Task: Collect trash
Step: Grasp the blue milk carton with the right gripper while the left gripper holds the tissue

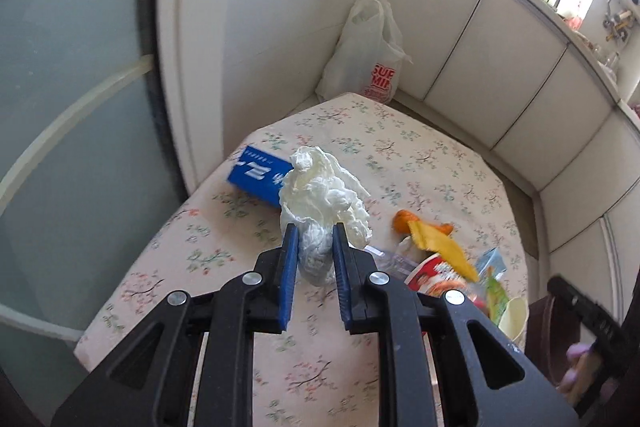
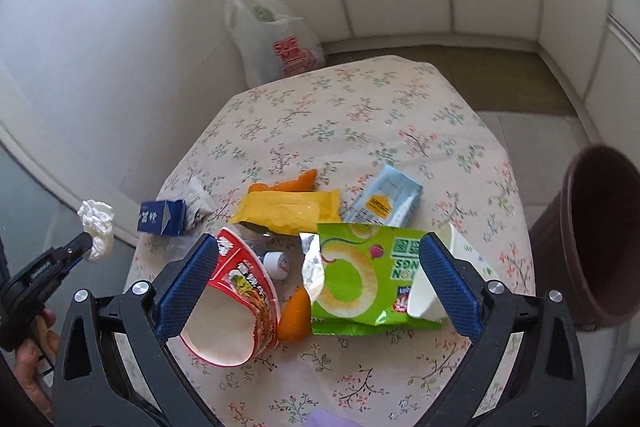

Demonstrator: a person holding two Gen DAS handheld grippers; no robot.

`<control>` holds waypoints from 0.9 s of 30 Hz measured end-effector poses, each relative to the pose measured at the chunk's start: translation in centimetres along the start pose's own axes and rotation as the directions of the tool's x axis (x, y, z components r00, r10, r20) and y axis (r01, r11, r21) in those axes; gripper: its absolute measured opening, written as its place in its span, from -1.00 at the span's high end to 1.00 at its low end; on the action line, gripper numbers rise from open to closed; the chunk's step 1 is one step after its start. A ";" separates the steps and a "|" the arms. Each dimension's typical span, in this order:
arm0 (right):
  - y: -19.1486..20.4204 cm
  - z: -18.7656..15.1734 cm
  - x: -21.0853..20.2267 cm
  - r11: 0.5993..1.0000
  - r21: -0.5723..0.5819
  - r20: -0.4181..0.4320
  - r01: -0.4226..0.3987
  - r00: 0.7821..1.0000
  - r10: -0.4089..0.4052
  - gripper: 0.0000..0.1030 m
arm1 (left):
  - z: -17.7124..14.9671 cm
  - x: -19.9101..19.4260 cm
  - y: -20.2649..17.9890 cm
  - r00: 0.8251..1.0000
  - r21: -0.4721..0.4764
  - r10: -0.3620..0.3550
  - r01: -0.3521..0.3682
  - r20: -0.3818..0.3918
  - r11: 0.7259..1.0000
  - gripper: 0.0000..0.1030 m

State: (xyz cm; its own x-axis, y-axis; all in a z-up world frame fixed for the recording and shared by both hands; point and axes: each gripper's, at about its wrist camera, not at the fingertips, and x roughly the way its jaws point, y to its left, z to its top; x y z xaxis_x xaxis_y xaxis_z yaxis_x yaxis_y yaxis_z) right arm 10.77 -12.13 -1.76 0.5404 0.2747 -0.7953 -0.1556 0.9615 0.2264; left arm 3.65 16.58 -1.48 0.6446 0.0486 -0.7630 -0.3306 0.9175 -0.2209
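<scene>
My left gripper (image 1: 315,229) is shut on a crumpled white tissue (image 1: 320,187) and holds it above the floral table (image 1: 420,155). In the right wrist view the left gripper (image 2: 90,243) shows at the far left, off the table's edge, with the tissue (image 2: 96,223) in it. My right gripper (image 2: 320,247) is open wide and empty above a pile of trash: a red noodle cup (image 2: 236,307) on its side, a green snack bag (image 2: 360,287), a white paper cup (image 2: 432,291), a yellow wrapper (image 2: 288,211), a light blue carton (image 2: 384,201).
A blue box (image 2: 162,217) lies near the table's left edge. A white plastic bag (image 2: 272,35) stands on the floor behind the table. A brown bin (image 2: 600,227) stands to the right of the table. Orange peel (image 2: 294,315) and a white bottle cap (image 2: 276,263) lie among the trash.
</scene>
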 end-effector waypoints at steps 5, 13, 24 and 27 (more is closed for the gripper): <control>6.3 3.5 4.1 0.988 -0.111 -0.196 -0.105 0.977 0.082 -0.86 | -3.6 0.1 3.8 0.996 -0.030 0.017 -0.020 -0.090 0.999 0.65; 14.0 5.0 13.3 0.976 0.103 -0.437 -0.192 0.873 0.218 -0.49 | -3.4 0.8 6.4 0.990 -0.132 -0.068 0.052 -0.123 0.990 0.65; 16.4 4.1 19.1 0.984 0.166 -0.462 -0.063 0.877 0.134 0.22 | -3.4 0.2 7.4 0.986 -0.183 -0.121 0.098 -0.117 0.978 0.65; 15.7 4.0 19.7 0.976 0.207 -0.449 -0.063 0.881 0.152 0.32 | -3.4 0.1 7.7 0.984 -0.187 -0.130 0.106 -0.118 0.977 0.65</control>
State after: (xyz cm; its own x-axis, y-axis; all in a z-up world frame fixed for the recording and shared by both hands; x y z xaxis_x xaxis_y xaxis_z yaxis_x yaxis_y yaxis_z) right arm 22.33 8.38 -11.65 0.0812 0.3877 -0.9182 -0.0146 0.9216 0.3879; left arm -1.18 22.28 -5.33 0.5960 -0.1178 -0.7943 -0.3833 0.8275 -0.4103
